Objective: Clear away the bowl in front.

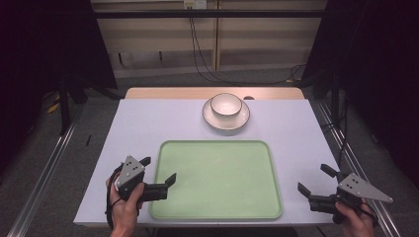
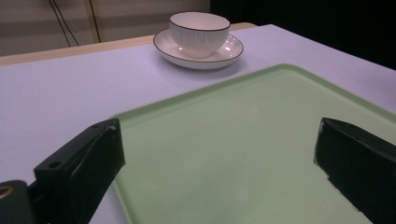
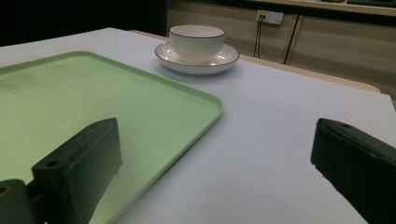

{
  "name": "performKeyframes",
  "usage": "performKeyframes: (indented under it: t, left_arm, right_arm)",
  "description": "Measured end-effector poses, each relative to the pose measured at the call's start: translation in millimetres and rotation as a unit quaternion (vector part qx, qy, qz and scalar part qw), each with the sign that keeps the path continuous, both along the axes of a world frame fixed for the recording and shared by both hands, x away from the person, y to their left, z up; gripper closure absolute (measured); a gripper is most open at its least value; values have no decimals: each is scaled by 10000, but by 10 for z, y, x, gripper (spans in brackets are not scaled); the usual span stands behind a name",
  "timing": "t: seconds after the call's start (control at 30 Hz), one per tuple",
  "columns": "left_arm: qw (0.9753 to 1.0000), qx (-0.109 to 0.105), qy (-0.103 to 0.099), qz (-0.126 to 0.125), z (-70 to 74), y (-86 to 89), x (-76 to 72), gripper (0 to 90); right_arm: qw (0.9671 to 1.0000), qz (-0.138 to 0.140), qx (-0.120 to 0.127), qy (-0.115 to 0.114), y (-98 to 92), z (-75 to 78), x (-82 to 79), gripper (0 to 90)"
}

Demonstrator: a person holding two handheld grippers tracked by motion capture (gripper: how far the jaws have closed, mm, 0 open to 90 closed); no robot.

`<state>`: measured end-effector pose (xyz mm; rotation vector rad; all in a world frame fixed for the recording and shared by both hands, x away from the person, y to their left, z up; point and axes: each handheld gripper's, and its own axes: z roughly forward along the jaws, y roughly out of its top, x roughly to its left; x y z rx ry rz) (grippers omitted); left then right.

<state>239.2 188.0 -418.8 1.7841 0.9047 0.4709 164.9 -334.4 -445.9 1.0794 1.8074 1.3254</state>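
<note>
A white bowl (image 1: 226, 105) with a dark rim stands on a white saucer (image 1: 226, 118) at the far middle of the table. Both gripper views show that bowl (image 2: 199, 27) (image 3: 196, 42) on its saucer (image 2: 198, 52) (image 3: 197, 61) beyond the tray. A pale green tray (image 1: 217, 178) lies empty in front of it. My left gripper (image 1: 158, 170) is open at the tray's left edge, its jaws wide apart over the tray (image 2: 243, 149). My right gripper (image 1: 316, 180) is open over bare table, right of the tray (image 3: 93, 102). Neither holds anything.
The table top (image 1: 148, 123) is pale lilac with a wooden strip along the far edge. Metal rails run down both sides of the table on the floor. Cables hang from a wall socket (image 1: 193, 4) behind.
</note>
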Motion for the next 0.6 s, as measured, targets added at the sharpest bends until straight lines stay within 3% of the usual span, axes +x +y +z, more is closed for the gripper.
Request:
performKeyframes:
  t: [0.17,0.43,0.5,0.6]
  left_arm:
    - [10000,29,-43,-48,16,-98,83,21]
    - [9994,51,-46,-325,52,-273,193,20]
    - [9989,-78,8,-467,62,-313,222,18]
    - [9988,18,4,-494,83,-359,251,20]
  right_arm:
    - [10000,30,2,-17,2,0,-1,14]
    - [10000,48,46,-37,3,-2,1,14]
    - [9999,84,55,-32,5,2,-1,14]
    - [9999,100,59,-38,5,2,1,14]
